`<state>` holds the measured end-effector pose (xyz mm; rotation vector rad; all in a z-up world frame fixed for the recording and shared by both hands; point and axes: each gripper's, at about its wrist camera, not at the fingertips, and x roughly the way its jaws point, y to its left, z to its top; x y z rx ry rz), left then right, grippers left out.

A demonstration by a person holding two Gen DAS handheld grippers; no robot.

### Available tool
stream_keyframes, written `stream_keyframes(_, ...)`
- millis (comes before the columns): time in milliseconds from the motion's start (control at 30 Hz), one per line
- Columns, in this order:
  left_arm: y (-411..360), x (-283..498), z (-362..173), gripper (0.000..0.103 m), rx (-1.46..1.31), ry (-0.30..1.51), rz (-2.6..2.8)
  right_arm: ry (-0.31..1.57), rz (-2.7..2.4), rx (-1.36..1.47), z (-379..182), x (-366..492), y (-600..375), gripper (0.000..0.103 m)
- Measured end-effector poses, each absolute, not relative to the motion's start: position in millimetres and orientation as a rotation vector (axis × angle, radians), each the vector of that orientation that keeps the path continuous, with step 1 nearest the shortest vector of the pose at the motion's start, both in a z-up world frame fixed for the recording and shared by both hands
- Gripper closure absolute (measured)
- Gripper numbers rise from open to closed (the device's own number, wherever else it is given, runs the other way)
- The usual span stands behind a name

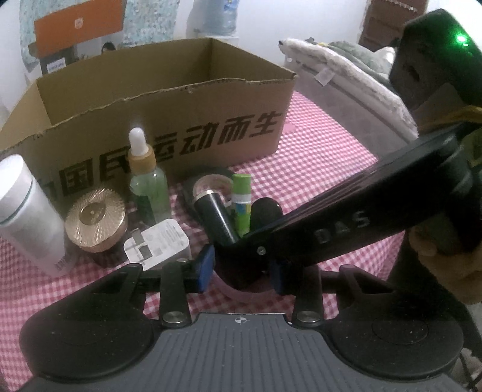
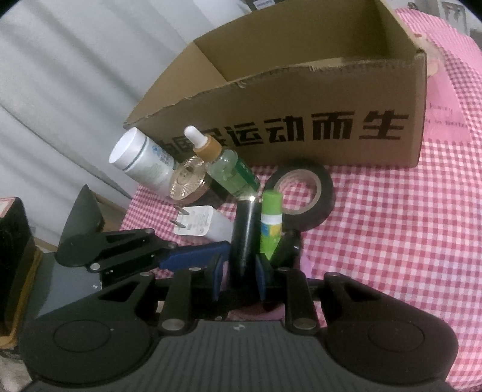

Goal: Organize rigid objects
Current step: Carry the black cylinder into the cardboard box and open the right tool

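An open cardboard box (image 1: 168,120) (image 2: 301,99) stands at the back of the checked cloth. In front of it lie a white can (image 1: 27,217), a gold-lidded jar (image 1: 96,218), a green dropper bottle (image 1: 147,181), a white charger plug (image 1: 158,241), a black tape roll (image 2: 304,193), a green glue stick (image 1: 242,202) and a black tube (image 1: 215,220) (image 2: 245,238). My right gripper (image 2: 239,279) is shut on the black tube. My left gripper (image 1: 241,271) is open, its blue pads either side of the right gripper's tip.
A pink checked cloth (image 2: 391,241) covers the surface. Folded bedding (image 1: 346,81) lies at the right back. An orange box (image 1: 78,27) and a water bottle (image 1: 217,18) stand behind the cardboard box.
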<state>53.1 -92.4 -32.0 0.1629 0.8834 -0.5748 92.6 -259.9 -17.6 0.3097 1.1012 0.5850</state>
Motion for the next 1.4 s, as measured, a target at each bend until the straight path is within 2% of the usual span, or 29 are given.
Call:
stream_keyframes(133,-96,47,-31,0.071,0.192,0.857,-0.571,1.098,0.564,0.352,-23,90,-263,0.079)
stream_keyframes(533,-90,30,-6,0.071,0.217,0.748,-0.572,0.981,0.553,0.395,3,67,-268,0.079)
stream_keyframes(767,-76,25,46,0.071,0.249,0.598,-0.531,0.838,0.586,0.338,61,62,-249,0.079)
stream_keyframes(967,-65,58,88,0.071,0.282,0.567,-0.438,0.726,0.662,0.259,116,91,-217,0.079)
stream_keyframes(1133,-50,131,87,0.071,0.250,0.712,-0.402,0.843,0.707,0.311,116,165,-194,0.079)
stream_keyframes(1400,-37,229,36,0.071,0.242,0.990,-0.375,1.171,0.654,0.461,49,280,-176,0.079)
